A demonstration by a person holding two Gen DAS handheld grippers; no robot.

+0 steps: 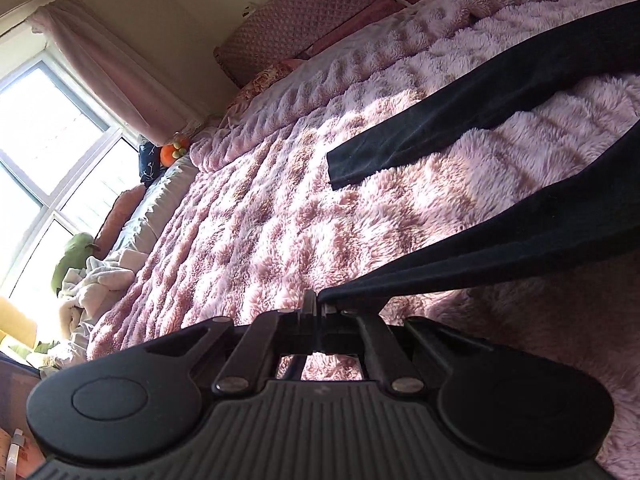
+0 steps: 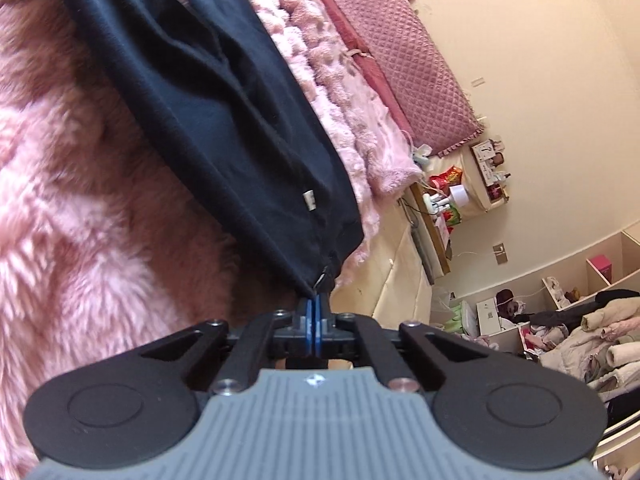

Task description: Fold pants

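Black pants (image 1: 540,236) lie spread on a fluffy pink blanket (image 1: 280,220) on a bed. My left gripper (image 1: 316,300) is shut on the hem of the near leg and holds it lifted and taut above the blanket. The far leg (image 1: 420,136) lies flat on the blanket. In the right wrist view my right gripper (image 2: 314,300) is shut on a corner of the pants' waist (image 2: 224,120), near a small white label (image 2: 309,200), close to the bed's side edge.
A quilted pink headboard (image 1: 304,12) and pillows run along the far side. A window (image 1: 40,140) with a pink curtain is left. Crumpled bedding (image 1: 96,288) lies by it. Right of the bed stand a nightstand (image 2: 436,216) and shelves with clothes (image 2: 580,328).
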